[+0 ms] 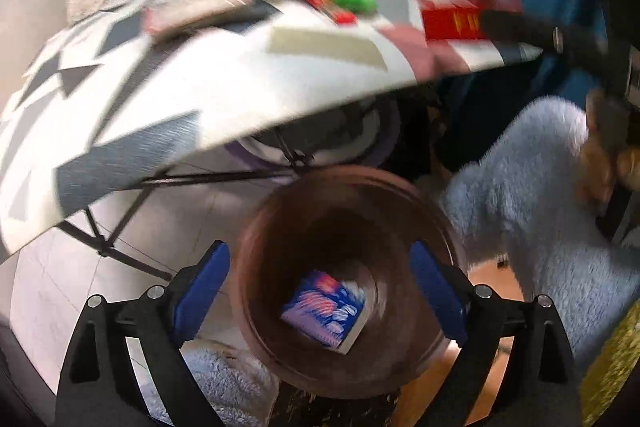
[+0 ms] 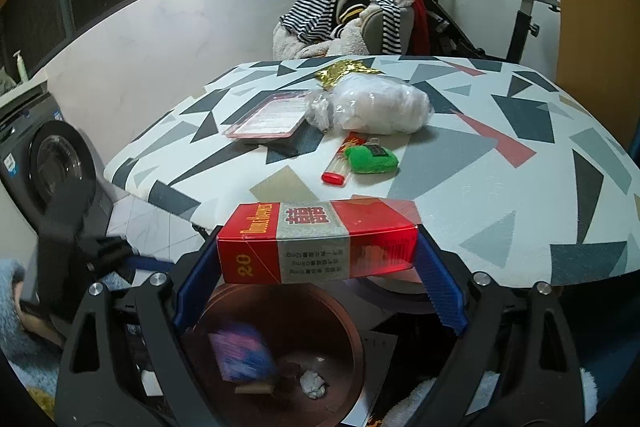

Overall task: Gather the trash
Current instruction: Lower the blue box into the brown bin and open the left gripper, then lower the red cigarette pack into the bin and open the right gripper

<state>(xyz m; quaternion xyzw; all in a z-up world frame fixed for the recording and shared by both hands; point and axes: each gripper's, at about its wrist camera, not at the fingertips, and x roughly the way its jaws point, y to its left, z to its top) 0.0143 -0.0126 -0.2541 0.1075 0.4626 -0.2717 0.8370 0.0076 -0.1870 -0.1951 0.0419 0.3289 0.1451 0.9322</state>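
Right tongs (image 2: 320, 259) clamp a red, glossy cigarette box (image 2: 316, 241) at frame centre, above the round brown bin (image 2: 352, 339). Left tongs (image 1: 320, 291) gape wide and hold nothing, low in their frame over that bin (image 1: 256, 227), where a blue carton (image 1: 326, 311) and a crumpled white wad (image 2: 314, 385) lie. Behind, the triangle-patterned desk (image 2: 500, 187) carries a puffy clear plastic bag (image 2: 372, 105), a flat pink-rimmed case (image 2: 268, 121), a fuzzy green pouch (image 2: 372, 159) and a red lighter (image 2: 338, 167).

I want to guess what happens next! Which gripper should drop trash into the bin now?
The right gripper. It already grips the red cigarette box above the brown bin. The left gripper is open and empty.
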